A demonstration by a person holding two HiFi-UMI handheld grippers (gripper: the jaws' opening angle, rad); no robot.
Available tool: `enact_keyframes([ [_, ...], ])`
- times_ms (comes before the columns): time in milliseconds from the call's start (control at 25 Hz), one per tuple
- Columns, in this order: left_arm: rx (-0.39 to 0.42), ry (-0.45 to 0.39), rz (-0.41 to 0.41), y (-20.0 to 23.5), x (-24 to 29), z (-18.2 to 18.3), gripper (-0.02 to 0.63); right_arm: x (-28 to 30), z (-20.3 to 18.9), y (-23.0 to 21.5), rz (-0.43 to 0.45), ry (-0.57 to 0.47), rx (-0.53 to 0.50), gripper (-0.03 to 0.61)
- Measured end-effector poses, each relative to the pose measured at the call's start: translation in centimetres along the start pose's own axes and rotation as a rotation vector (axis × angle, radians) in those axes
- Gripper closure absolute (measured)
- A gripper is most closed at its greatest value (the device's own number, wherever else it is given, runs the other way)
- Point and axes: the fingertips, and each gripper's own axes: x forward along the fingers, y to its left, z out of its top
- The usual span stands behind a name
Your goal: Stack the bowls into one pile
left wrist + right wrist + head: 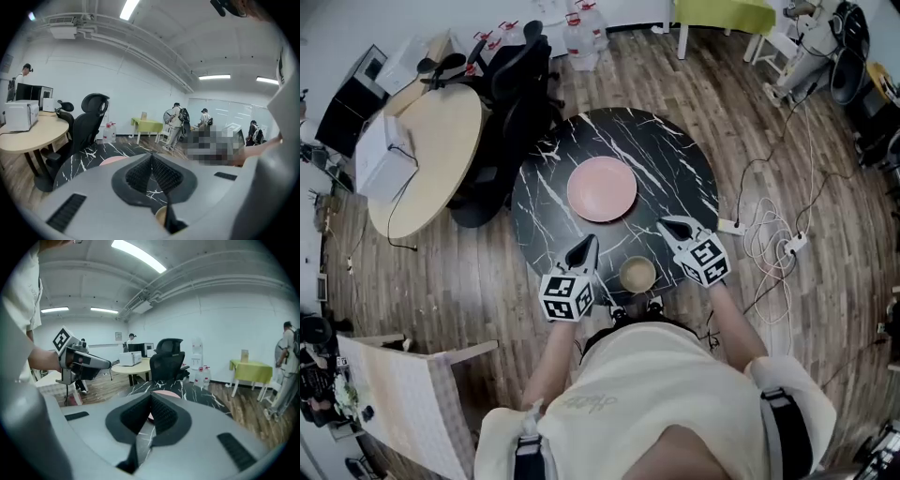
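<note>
We find bare table (675, 169) all round the pink bowl (601, 188) and tan bowl (637, 275); a black chair (511, 103) crowds its left edge.

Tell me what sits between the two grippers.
A small tan bowl sits between the left gripper and the right gripper, on the black marble table near the person's edge. The head view shows it; both grippers are shut and empty.
</note>
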Motion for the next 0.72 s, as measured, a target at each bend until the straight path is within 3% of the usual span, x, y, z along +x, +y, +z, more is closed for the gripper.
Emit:
enact_keyframes([
  [400,0.121,-0.122,-0.022,-1.3,0.1,8.1,0.594,-1.9,8.3,-1.3,-0.016,-0.14,-0.057,0.572],
  [720,0.158,-0.23,-0.033,-2.1,-0.1,13.5,0.594,-3.5,14.1,-1.4,-0.026,-0.228,-0.129,0.572],
])
